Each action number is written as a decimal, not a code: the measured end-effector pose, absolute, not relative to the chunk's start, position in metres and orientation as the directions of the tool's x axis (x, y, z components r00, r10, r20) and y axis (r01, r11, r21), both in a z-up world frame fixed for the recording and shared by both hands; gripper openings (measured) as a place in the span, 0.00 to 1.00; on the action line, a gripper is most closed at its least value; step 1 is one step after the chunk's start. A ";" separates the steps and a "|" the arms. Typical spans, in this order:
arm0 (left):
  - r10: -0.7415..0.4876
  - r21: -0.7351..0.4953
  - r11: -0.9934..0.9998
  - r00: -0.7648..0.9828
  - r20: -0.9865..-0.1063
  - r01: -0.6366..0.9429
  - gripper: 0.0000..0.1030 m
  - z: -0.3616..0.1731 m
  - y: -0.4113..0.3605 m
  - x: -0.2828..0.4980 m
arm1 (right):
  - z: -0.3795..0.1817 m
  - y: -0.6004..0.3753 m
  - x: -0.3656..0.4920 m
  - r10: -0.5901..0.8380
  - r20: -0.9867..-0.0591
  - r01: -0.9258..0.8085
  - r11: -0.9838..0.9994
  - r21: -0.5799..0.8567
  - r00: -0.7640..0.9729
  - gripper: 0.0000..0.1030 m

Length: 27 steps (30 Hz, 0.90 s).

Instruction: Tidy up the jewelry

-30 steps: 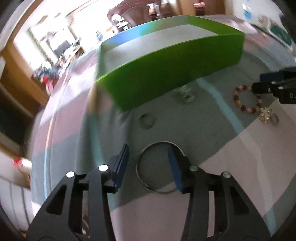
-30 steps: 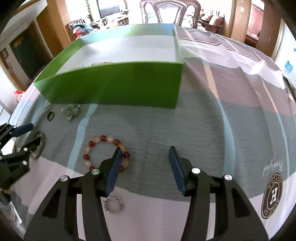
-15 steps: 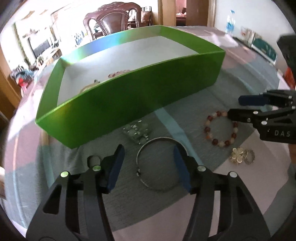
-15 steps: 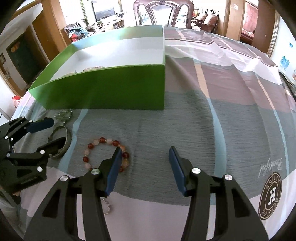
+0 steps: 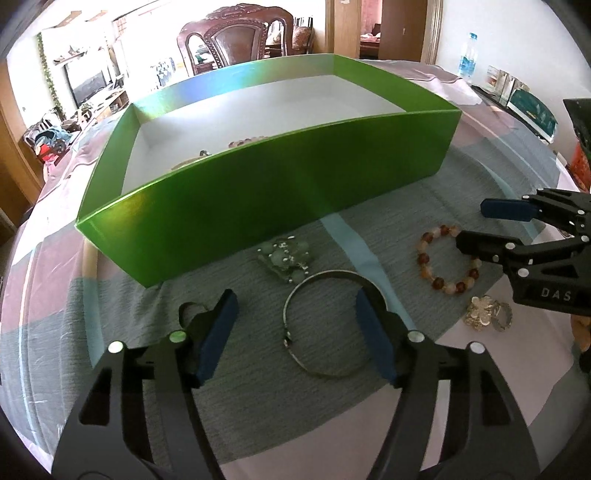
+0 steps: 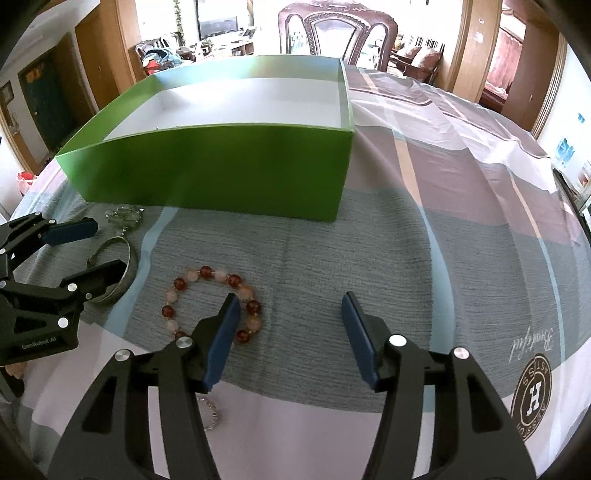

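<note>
A silver bangle (image 5: 317, 365) lies flat on the grey cloth between the fingers of my left gripper (image 5: 295, 317). Its jaws are opening, and the pads do not press the bangle (image 6: 131, 258). A red and pink bead bracelet (image 6: 207, 272) lies by the left finger of my right gripper (image 6: 290, 314). Those jaws are opening too, with nothing between the pads. In the left wrist view the bracelet (image 5: 424, 258) sits under the right gripper (image 5: 480, 227). A green box (image 5: 277, 206) with a white inside stands behind, with some jewelry in it. A pale green bead cluster (image 5: 286, 258) lies near its wall.
A gold flower piece (image 5: 480, 314) and a ring (image 5: 502, 321) lie to the right of the bangle. A small ring (image 5: 188, 310) peeks from behind my left finger, and a sparkly ring (image 6: 213, 413) lies under the right gripper. A carved chair (image 6: 336, 33) stands beyond the table.
The left gripper swung right to face the box squarely, with the bangle staying between its fingers, and its jaws spread wider. The right gripper stayed put and its jaws widened slightly.
</note>
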<state>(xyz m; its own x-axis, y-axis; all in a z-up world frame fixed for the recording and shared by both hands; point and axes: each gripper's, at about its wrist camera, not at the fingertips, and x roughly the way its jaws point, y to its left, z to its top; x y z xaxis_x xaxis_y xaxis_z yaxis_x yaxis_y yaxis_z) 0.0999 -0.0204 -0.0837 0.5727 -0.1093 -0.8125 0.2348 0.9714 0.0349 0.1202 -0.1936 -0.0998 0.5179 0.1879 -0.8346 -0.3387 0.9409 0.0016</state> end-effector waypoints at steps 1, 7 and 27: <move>-0.105 0.036 0.973 0.573 -0.813 0.228 0.70 -0.084 -0.019 0.100 | -0.100 -0.194 0.120 0.188 -0.834 -0.338 0.941 0.002 0.518 0.55; -0.103 0.032 0.975 0.572 -0.813 0.221 0.72 -0.084 -0.015 0.101 | -0.100 -0.194 0.121 0.188 -0.834 -0.338 0.941 0.001 0.519 0.56; -0.103 0.030 0.976 0.573 -0.813 0.218 0.72 -0.085 -0.013 0.100 | -0.101 -0.191 0.119 0.188 -0.831 -0.348 0.937 -0.008 0.524 0.59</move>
<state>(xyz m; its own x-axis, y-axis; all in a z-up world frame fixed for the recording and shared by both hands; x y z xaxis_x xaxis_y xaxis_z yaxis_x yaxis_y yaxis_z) 0.1000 -0.0133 -0.0853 0.5725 -0.1030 -0.8134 0.2177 0.9756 0.0297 0.1190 -0.1907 -0.1005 0.5239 0.1880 -0.8308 -0.3484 0.9373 -0.0076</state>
